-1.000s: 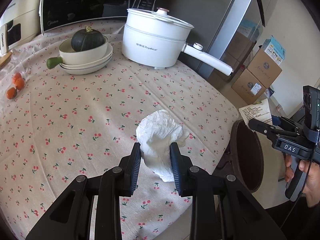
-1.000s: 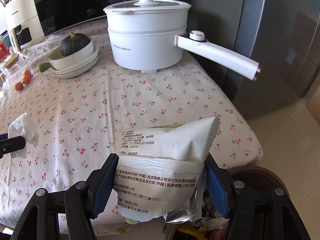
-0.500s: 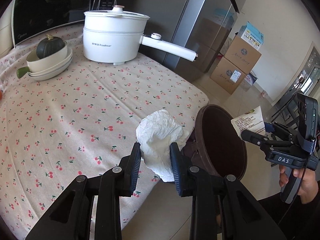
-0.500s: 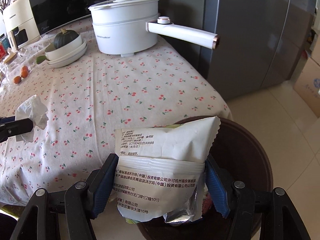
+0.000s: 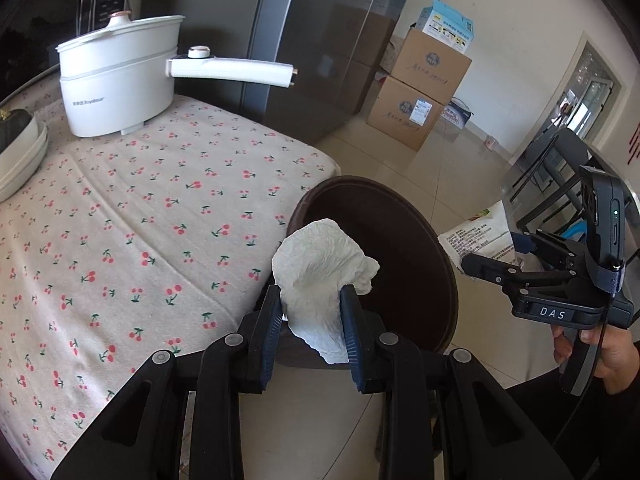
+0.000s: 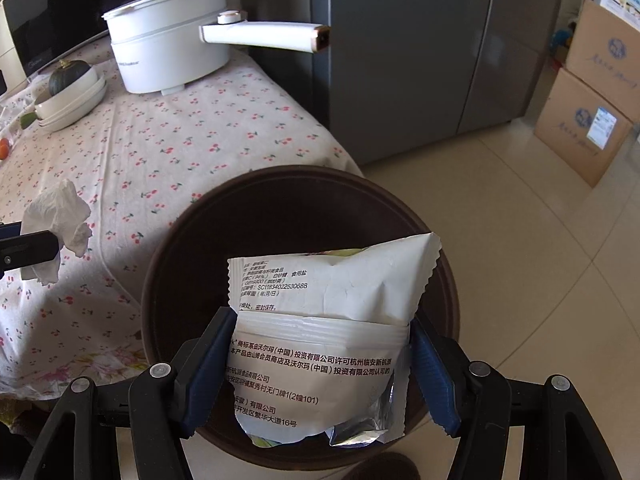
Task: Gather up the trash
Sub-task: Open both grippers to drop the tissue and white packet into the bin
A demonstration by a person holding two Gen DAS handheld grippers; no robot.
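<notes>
My left gripper [image 5: 312, 308] is shut on a crumpled white tissue [image 5: 320, 276] and holds it at the table's edge, beside the near rim of the dark brown trash bin [image 5: 424, 240]. My right gripper [image 6: 320, 344] is shut on a white snack wrapper [image 6: 320, 320] with printed text and holds it right over the bin's open mouth [image 6: 224, 248]. The tissue also shows in the right wrist view [image 6: 56, 220], at the left over the table. The right gripper and wrapper [image 5: 476, 236] show in the left wrist view, to the right of the bin.
The table has a cherry-print cloth [image 5: 140, 220]. A white electric pot [image 5: 116, 76] with a long handle and stacked bowls holding a squash [image 6: 68, 88] stand at its back. A grey fridge [image 6: 400, 48] and cardboard boxes [image 5: 420, 92] stand on the tiled floor beyond.
Both grippers have swung right, off the table toward the bin. The wrapper now hangs over the bin mouth and the tissue has reached the bin's near rim. Both grips are unchanged.
</notes>
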